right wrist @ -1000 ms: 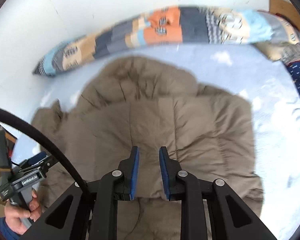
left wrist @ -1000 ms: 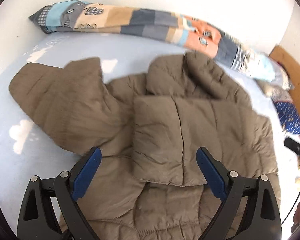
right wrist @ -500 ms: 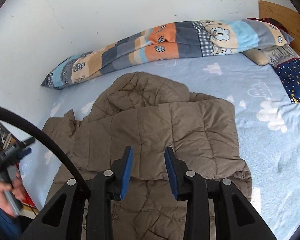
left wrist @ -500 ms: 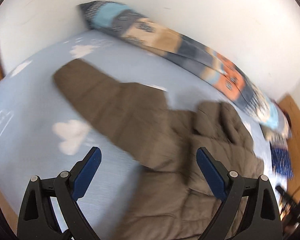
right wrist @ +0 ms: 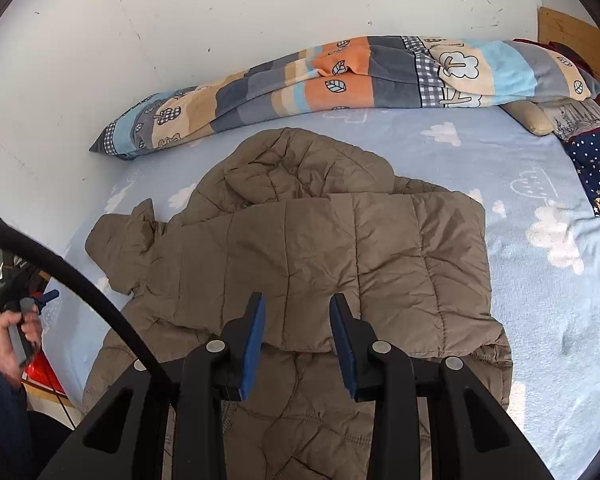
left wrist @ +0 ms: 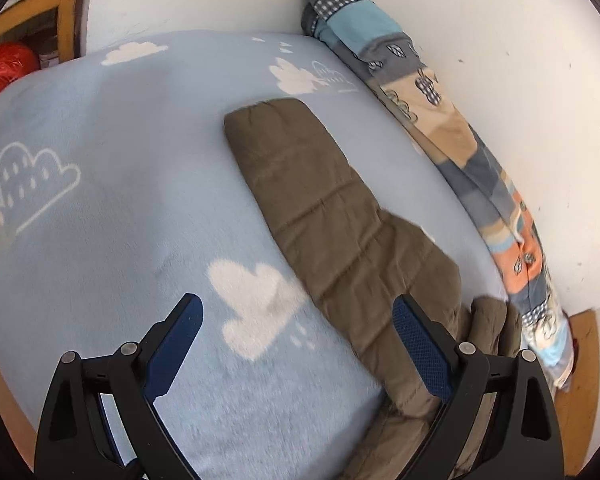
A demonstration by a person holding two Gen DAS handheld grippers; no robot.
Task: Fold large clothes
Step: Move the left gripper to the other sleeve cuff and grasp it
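Brown puffer jacket (right wrist: 300,264) spread on the bed (left wrist: 112,208), its unfolded sleeve (left wrist: 320,208) running lengthwise ahead-right of the released left claw (left wrist: 296,336), nearer than the right claw (right wrist: 298,340), jaws just eased apart, empty.

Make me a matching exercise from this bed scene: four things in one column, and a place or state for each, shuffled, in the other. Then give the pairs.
Things
1. brown puffer jacket
2. patchwork blanket
3. star-print pillow
4. left gripper

Places or states
A. rolled up along the white wall
B. jaws wide open, nothing between them, above the light-blue sheet
C. spread in the middle of the bed, one side folded over
D. at the bed's right edge in the right wrist view

Pairs: 1-C, 2-A, 3-D, 4-B
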